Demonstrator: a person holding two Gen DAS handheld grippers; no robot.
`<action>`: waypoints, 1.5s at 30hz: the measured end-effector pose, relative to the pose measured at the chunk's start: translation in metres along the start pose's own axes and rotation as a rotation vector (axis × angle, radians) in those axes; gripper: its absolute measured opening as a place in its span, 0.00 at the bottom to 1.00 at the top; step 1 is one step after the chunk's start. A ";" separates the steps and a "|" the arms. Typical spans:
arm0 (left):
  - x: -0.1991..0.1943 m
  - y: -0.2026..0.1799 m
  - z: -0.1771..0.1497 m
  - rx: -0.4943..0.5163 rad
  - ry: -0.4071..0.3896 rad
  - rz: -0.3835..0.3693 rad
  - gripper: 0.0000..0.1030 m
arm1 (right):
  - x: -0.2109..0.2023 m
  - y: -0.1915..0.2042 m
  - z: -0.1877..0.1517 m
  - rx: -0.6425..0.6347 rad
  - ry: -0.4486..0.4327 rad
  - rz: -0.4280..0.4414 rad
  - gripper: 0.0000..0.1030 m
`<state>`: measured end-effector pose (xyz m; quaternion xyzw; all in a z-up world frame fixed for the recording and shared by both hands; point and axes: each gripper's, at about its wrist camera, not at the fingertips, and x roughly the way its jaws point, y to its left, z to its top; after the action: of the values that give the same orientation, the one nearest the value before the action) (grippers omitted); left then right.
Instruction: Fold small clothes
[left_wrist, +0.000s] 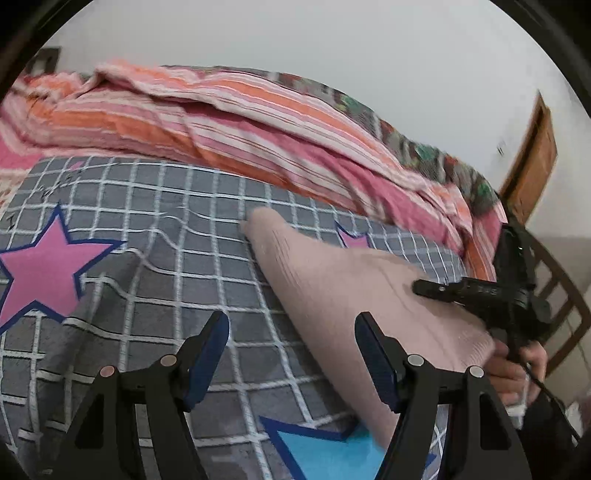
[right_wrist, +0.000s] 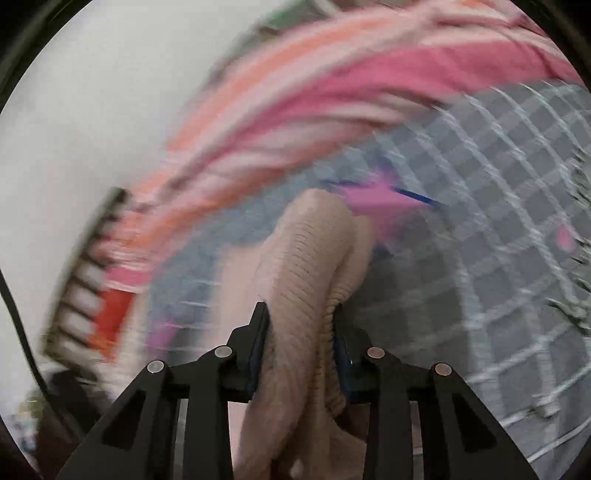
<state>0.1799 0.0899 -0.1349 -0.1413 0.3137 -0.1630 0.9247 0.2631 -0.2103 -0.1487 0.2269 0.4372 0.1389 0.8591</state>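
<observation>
A person's right gripper (right_wrist: 301, 321) is clenching a bunched fold of a small beige knitted garment (right_wrist: 314, 258) between its jaws, the ribbed cloth bulging up just ahead of them and hanging down below. The left gripper (left_wrist: 291, 328) is hovering with jaws spread wide and gripping nothing, just above a bed cover (left_wrist: 155, 236) of grey checks with pink and blue stars. The garment is lying stretched across that cover, running from just right of the left jaws out to a narrow end beyond them. The fold in hand looks barely begun. To do it well, the left jaws would probably need to pin or pinch the free end while the right side carries its edge over flat, keeping the knit from twisting. The right view is blurring, so finer detail is unclear. Farther off, a rumpled pink and orange striped blanket (left_wrist: 229, 118) is crowding the far side of the bed, limiting room to spread out.
</observation>
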 end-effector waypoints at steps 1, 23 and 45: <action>0.000 -0.005 -0.002 0.021 0.009 -0.007 0.67 | 0.001 -0.010 -0.002 -0.021 -0.003 -0.026 0.34; 0.006 -0.072 -0.074 0.276 0.157 -0.029 0.18 | -0.044 -0.012 -0.066 -0.225 -0.056 0.074 0.27; -0.049 -0.029 -0.046 0.217 0.002 -0.126 0.41 | -0.058 -0.007 -0.071 -0.276 -0.125 0.100 0.27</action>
<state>0.1081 0.0752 -0.1331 -0.0599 0.2855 -0.2539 0.9222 0.1722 -0.2225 -0.1492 0.1364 0.3479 0.2256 0.8997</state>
